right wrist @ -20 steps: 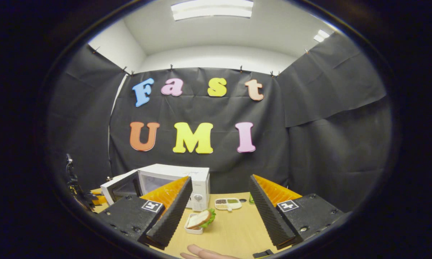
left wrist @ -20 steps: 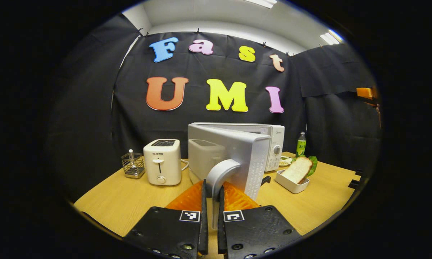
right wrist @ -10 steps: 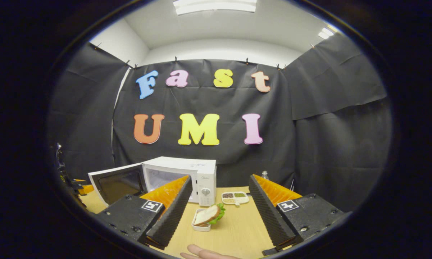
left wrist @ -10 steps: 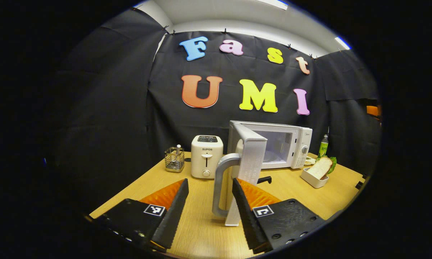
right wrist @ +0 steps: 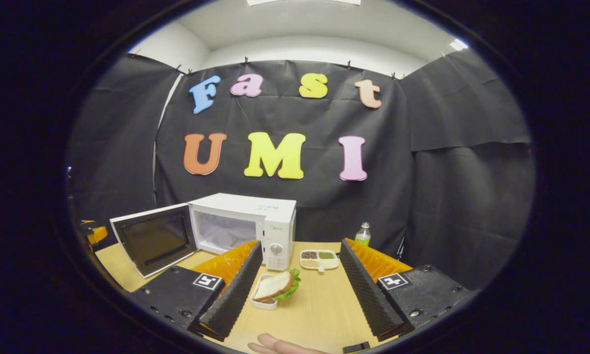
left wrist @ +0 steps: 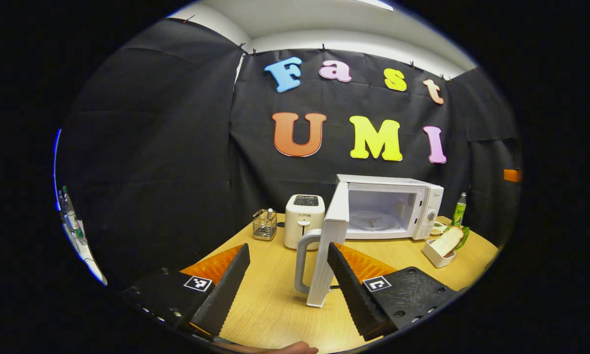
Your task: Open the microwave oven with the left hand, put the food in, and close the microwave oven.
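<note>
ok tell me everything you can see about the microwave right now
The microwave is a white box standing on the wooden table by the black cloth wall. Its door, hinged on its left, is swung wide open, with a dark window and a pale curved handle. The pale cavity looks empty, with a round turntable. A control panel with a dial sits on its right. The left gripper, jaws open, flanks the handle without gripping it.

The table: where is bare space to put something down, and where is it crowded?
Bare wood lies on the table in front of the sandwich dish, and between the open microwave door and the toaster. It is crowded beside the microwave: dish, seed tray and bottle sit close together.
</note>
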